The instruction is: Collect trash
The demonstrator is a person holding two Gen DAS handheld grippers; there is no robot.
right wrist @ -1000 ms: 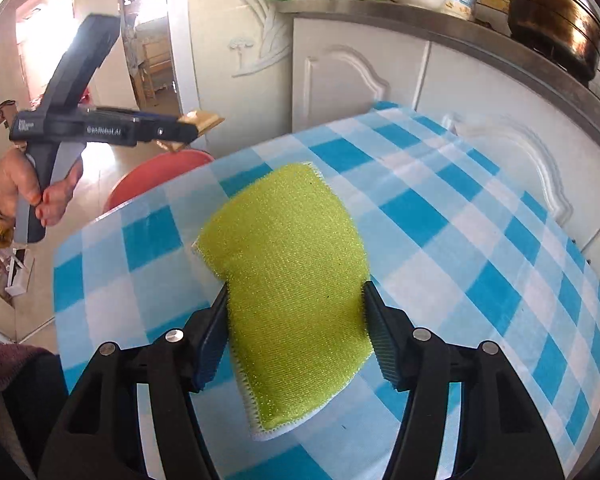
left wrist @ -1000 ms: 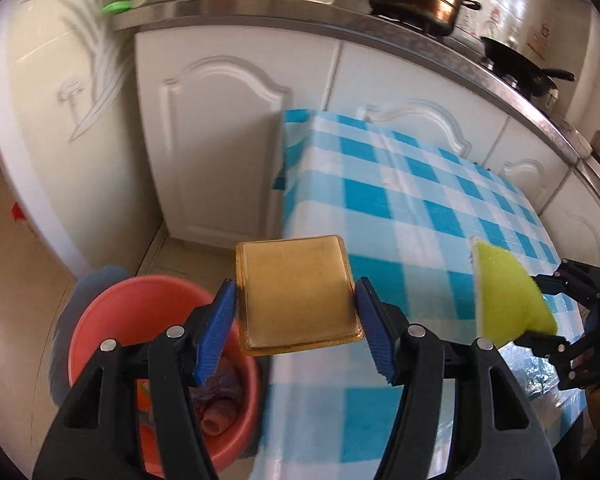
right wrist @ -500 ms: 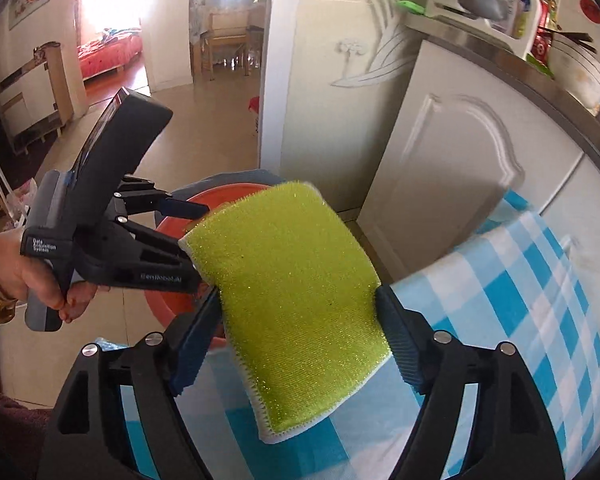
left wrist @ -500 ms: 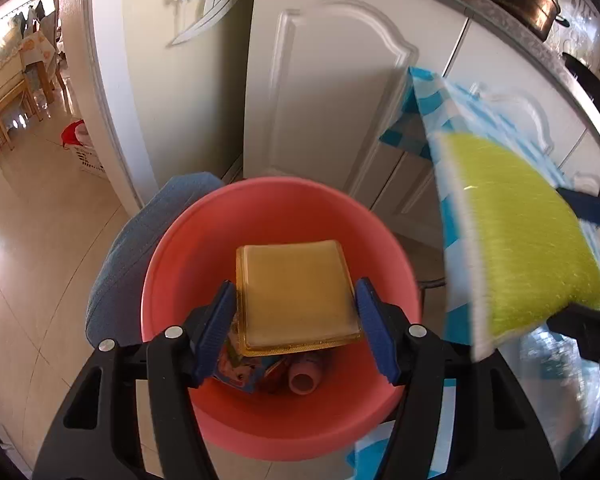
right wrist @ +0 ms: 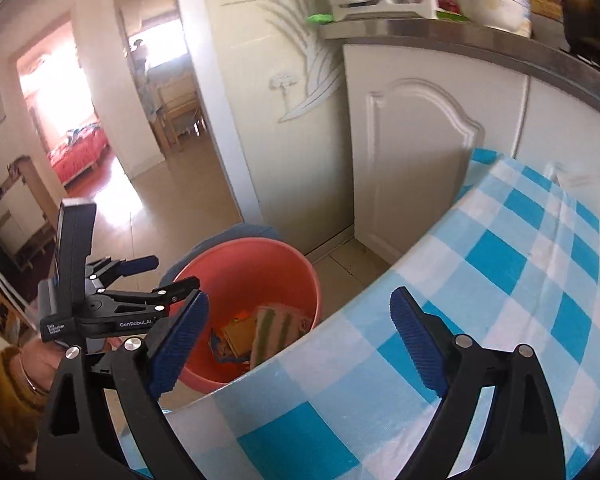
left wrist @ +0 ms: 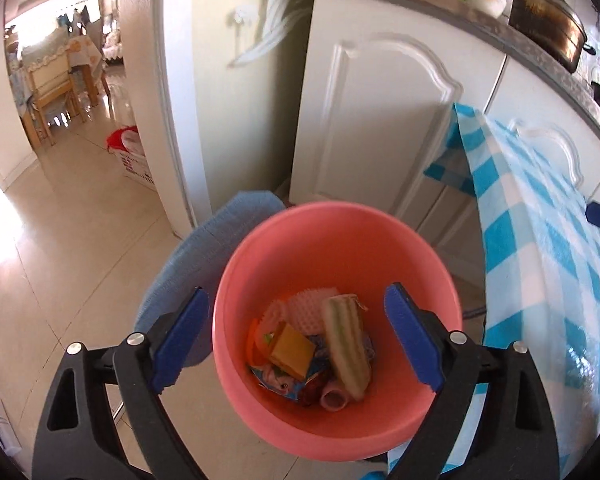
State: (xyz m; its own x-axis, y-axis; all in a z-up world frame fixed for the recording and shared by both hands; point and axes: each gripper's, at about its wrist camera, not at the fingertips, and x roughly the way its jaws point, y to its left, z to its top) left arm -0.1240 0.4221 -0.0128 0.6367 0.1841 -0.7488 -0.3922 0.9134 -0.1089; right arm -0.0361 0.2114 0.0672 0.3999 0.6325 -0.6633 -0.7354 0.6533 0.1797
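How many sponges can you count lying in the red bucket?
2. In the red bucket, the yellow-brown sponge lies left of centre and the green scouring sponge stands on edge right of it. Others may be buried under the wrappers.

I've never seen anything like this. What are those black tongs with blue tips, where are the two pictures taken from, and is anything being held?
No robot here: a person holds a hand tool in each hand, each with two blue-padded fingers and a wide-angle camera looking along them.

One picture comes from the left gripper, looking down into a red bucket on the floor. In it lie trash items, among them a yellow-brown square pad and a green-striped sponge.

The other comes from the right gripper, above the edge of a table with a blue checked cloth. It also shows the left gripper from the side, over the bucket.

Neither holds anything: both sets of jaws are opening with nothing between them.
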